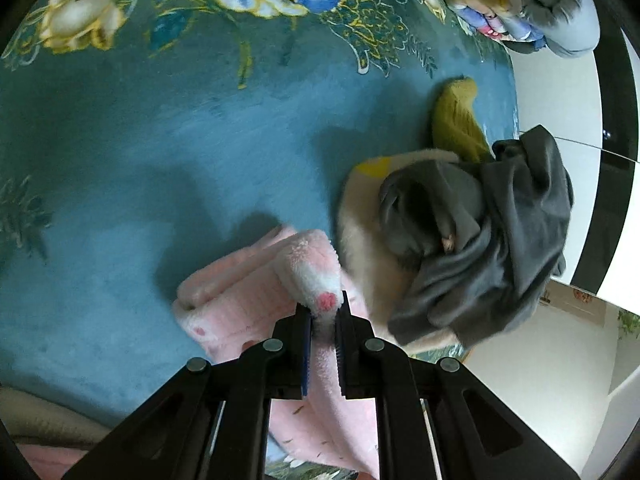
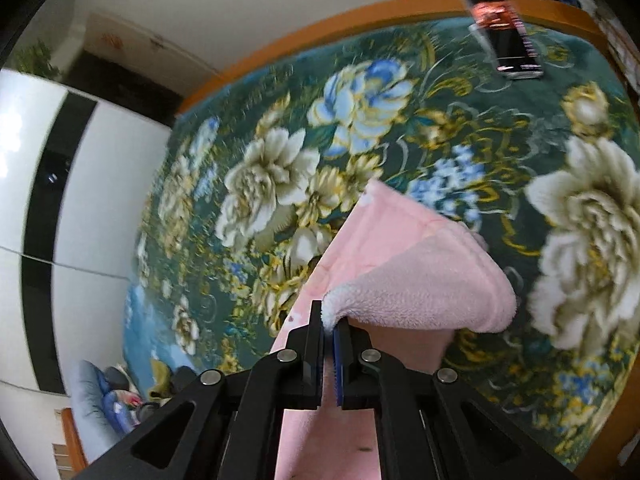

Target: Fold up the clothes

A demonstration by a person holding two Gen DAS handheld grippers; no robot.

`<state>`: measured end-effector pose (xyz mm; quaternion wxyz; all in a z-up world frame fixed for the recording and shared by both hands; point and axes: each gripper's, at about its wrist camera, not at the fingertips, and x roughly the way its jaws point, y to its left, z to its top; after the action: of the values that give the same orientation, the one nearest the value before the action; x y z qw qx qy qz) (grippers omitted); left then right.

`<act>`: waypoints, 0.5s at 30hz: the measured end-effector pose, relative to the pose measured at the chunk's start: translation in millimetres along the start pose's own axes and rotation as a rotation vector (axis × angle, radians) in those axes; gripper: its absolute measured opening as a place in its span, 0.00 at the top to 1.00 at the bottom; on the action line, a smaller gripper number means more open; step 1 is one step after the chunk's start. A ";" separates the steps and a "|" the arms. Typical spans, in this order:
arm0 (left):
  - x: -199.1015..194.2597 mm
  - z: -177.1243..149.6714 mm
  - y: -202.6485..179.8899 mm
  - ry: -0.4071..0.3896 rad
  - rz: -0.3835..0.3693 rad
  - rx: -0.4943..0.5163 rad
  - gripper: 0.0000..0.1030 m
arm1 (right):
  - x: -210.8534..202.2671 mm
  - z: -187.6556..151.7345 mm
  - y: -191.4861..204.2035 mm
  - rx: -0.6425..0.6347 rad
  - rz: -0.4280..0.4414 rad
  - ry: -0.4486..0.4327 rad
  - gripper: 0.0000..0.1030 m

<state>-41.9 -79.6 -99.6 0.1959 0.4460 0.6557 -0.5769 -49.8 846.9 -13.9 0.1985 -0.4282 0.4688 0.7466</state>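
Two black tools show, one in each view. Left tool is clenched on a fluffy corner of the pink garment, and the right tool is clenched on another fluffy corner of it. One pink garment is all I can count. It lies partly on the blue flower blanket, with both pinched corners lifted.

Right of the pink garment, in the left view, sits one heap. One dark grey garment lies on top of one cream garment, and one yellow-green garment pokes out behind them. Far beyond the pink garment, at the top right edge, is a second heap of folded clothes; I cannot count those.

Everything rests on a bed covered by the blanket, which has big white and blue flowers. Past the pink garment in the right view, one dark box-like thing lies near the wooden bed edge; it is too blurry to name. White wardrobe doors with black stripes stand left of the bed.

The pink garment's lower part is cut off by the tools.
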 end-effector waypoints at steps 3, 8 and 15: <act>14.8 6.8 -7.9 -0.014 0.006 -0.017 0.90 | 32.4 7.3 13.9 -0.018 -0.029 0.040 0.96; 37.3 16.0 -12.6 -0.039 0.010 -0.042 0.89 | 76.4 15.9 27.2 -0.061 -0.069 0.089 0.95; 58.1 19.4 -27.3 -0.075 -0.005 -0.004 0.87 | 111.4 17.8 24.0 -0.072 -0.065 0.115 0.93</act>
<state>-99.6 -75.1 -133.6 0.2201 0.4219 0.6502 -0.5923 -136.4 839.2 -89.8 0.1797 -0.4922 0.4384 0.7302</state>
